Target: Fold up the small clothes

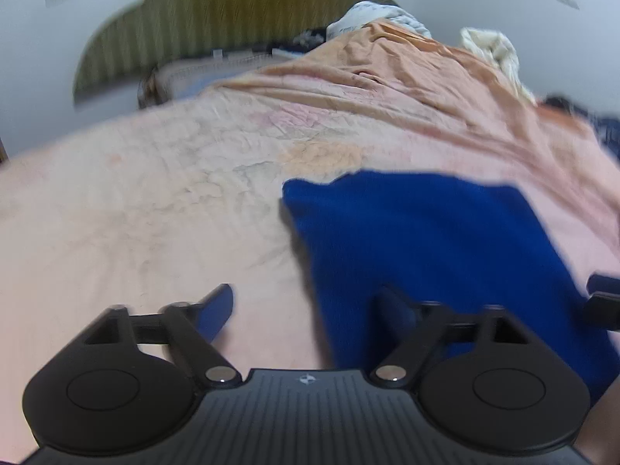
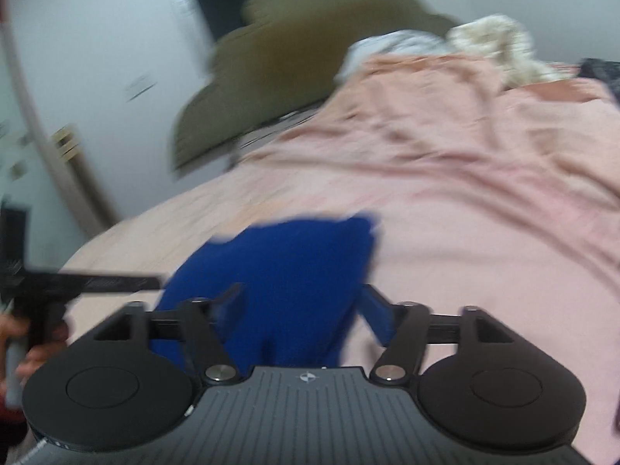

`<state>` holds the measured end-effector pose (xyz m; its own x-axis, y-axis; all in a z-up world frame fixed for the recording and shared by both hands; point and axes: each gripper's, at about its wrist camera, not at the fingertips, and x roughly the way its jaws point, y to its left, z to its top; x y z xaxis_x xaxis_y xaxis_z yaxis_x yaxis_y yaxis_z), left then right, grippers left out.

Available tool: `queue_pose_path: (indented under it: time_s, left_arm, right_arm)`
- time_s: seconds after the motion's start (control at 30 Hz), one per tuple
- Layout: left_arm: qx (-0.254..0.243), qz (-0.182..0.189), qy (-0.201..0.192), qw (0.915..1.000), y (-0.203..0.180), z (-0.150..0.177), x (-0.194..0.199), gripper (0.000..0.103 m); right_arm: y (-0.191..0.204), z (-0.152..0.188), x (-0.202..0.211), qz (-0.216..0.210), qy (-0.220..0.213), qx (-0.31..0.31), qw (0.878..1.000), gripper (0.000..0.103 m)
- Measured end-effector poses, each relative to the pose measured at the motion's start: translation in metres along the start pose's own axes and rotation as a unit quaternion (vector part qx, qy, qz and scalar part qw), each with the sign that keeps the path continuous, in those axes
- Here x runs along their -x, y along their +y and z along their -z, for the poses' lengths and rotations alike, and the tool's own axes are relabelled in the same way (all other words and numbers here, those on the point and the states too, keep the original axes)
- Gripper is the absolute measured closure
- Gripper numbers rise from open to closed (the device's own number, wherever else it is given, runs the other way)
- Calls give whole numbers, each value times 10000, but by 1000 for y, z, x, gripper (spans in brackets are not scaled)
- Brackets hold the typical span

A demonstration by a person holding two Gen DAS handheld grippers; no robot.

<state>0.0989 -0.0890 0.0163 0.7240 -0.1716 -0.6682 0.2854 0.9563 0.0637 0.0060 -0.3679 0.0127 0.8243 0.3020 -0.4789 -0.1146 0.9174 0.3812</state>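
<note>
Your bedsheet [image 1: 155,201] is a soft peach cotton, faintly printed and creased all over, with long ridges running up toward the far end. There a padded olive headboard [image 1: 217,11] with vertical ribs curves against the pale wall, and a heap of white and cream laundry [image 1: 492,46] sits bunched just in front of it.

The blue cloth [image 1: 426,240] is a deep, matte royal blue, thick-looking, lying flat on the sheet as a rough rectangle with one uneven far edge. In the right wrist view it looks blurred and slightly humped.

Your left gripper [image 1: 306,306] is spread wide and holds nothing; its right finger lies over the cloth's near left edge, its left finger over bare sheet. Your right gripper [image 2: 302,302] is also wide apart, gripping nothing, with the blue cloth [image 2: 286,271] lying between and beyond its fingers.
</note>
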Motion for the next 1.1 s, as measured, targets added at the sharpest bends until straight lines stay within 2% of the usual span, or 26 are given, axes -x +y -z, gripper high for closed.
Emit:
queue_pose_path:
  time_s: [0.03, 0.07, 0.1, 0.17, 0.2, 0.3, 0.33, 0.4, 0.43, 0.5, 0.57, 0.63, 0.67, 0.7, 0.77, 0.8, 0.87, 0.9, 0.93, 1.1]
  left_arm:
    - [-244, -280, -47, 9993, -7, 7, 2, 19]
    - [-342, -486, -20, 9982, -9, 11, 5, 19]
    - [-272, -500, -1, 9984, -8, 12, 10, 19]
    - [55, -119, -87, 9999, 2, 13, 30, 19]
    - [165, 46, -126, 9998, 6, 14, 37, 19]
    - [398, 339, -64, 9986, 13, 19, 43, 19]
    - [513, 448, 37, 9977, 16, 22, 42, 19]
    - [836, 783, 289, 9930, 24, 32, 38, 19]
    - [1018, 1041, 401, 9885, 28, 39, 36, 19]
    - [1329, 1559, 637, 9767, 34, 55, 32, 19]
    - [1604, 1946, 852, 9639, 36, 67, 24, 19]
    - [1558, 2008, 730, 9644, 31, 68, 24, 20]
    - [1533, 2143, 741, 9618, 27, 66, 22, 23]
    - [1579, 2254, 759, 9584, 25, 65, 19, 39]
    - [1564, 2325, 881, 9559, 16, 61, 12, 64]
    - [1493, 2242, 886, 9590, 12, 60, 11, 73]
    - [1425, 2156, 821, 9625, 11, 61, 13, 85]
    - [1455, 2182, 754, 9621, 14, 64, 17, 88]
    - [1483, 2188, 692, 9619, 18, 65, 21, 89]
    - [1480, 2082, 559, 9652, 33, 70, 42, 92]
  right_arm:
    - [4, 8, 0, -47, 126, 123, 9998, 16]
    - [5, 14, -5, 105, 257, 250, 9993, 16]
    - [3, 19, -11, 420, 364, 270, 9981, 17]
    - [-6, 23, -14, 1244, 502, 18, 9910, 18]
    - [-10, 24, -5, 1175, 323, -227, 9923, 18]
    - [-23, 26, 19, 169, -105, -1049, 9943, 8]
    - [-26, 28, 20, -58, -79, -1231, 9923, 6]
    - [-28, 34, 13, -81, 190, -1311, 9911, 7]
    - [-28, 39, 10, -85, 363, -1260, 9913, 9]
    - [-26, 50, 13, -218, 388, -1232, 9914, 12]
    - [-29, 58, 18, -655, 398, -1399, 9872, 16]
    - [-32, 60, 17, -920, 420, -1582, 9822, 17]
    - [-32, 59, 14, -981, 435, -1604, 9812, 17]
    - [-30, 57, 11, -1016, 458, -1607, 9807, 18]
    - [-27, 53, -1, -1161, 525, -1648, 9781, 24]
    - [-25, 53, -7, -1204, 513, -1700, 9767, 29]
    - [-24, 52, -16, -1197, 534, -1821, 9745, 45]
    - [-23, 53, -18, -1140, 556, -1883, 9739, 70]
    - [-23, 55, -21, -1091, 629, -1954, 9726, 87]
    - [-12, 69, -6, -1048, 551, -1974, 9732, 88]
